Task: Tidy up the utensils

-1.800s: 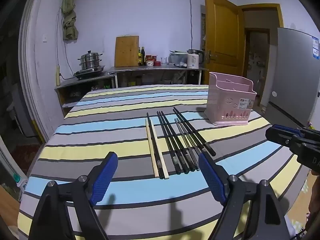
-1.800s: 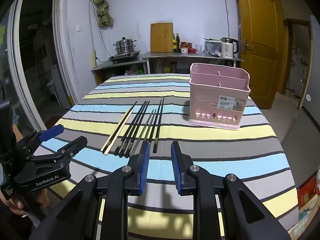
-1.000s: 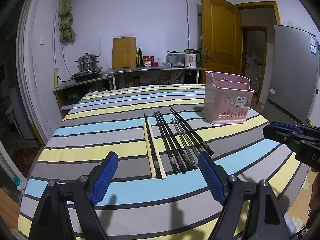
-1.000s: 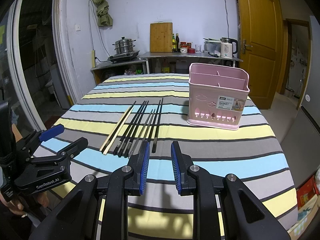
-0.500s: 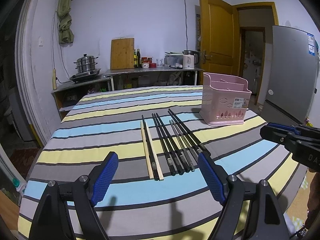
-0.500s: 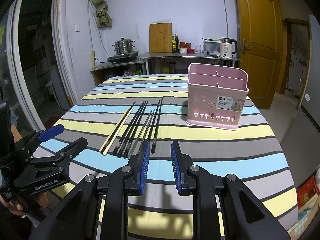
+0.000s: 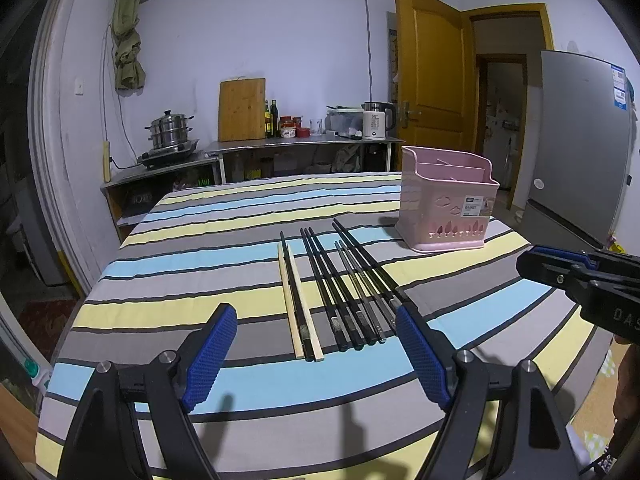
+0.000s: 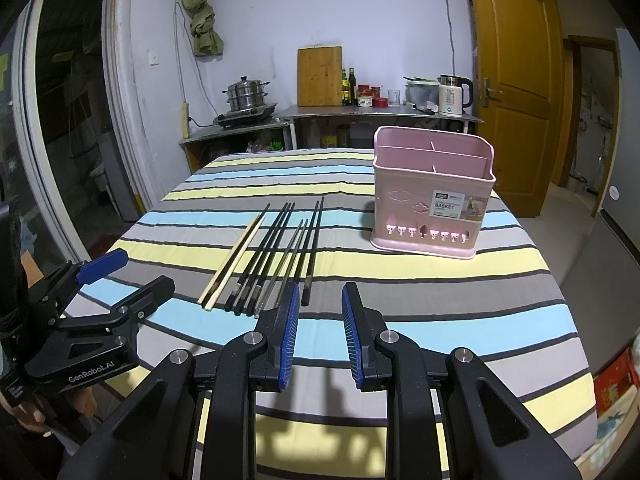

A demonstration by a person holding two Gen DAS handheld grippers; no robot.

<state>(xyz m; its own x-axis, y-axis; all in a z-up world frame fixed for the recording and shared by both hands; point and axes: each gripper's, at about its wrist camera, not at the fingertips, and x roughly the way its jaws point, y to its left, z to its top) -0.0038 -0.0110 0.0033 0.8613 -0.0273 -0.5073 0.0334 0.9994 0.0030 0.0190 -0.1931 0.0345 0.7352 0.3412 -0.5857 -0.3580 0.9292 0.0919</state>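
Hovering above the striped surface (image 7: 192,256), your left gripper (image 7: 316,354) had its fingers spread wide, empty. Your right gripper (image 8: 320,328) held its fingers a narrow gap apart, gripping nothing. The chopsticks (image 8: 272,256) lay side by side, left of the pink utensil basket (image 8: 430,200), apart from it.

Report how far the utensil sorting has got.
Done: nothing. The pink basket shows no utensils in the compartments in view. In hand: nothing. The left tool is open above the near ends of the chopsticks; the right tool is narrowly open and empty. Left: all chopsticks lie on the striped tablecloth.
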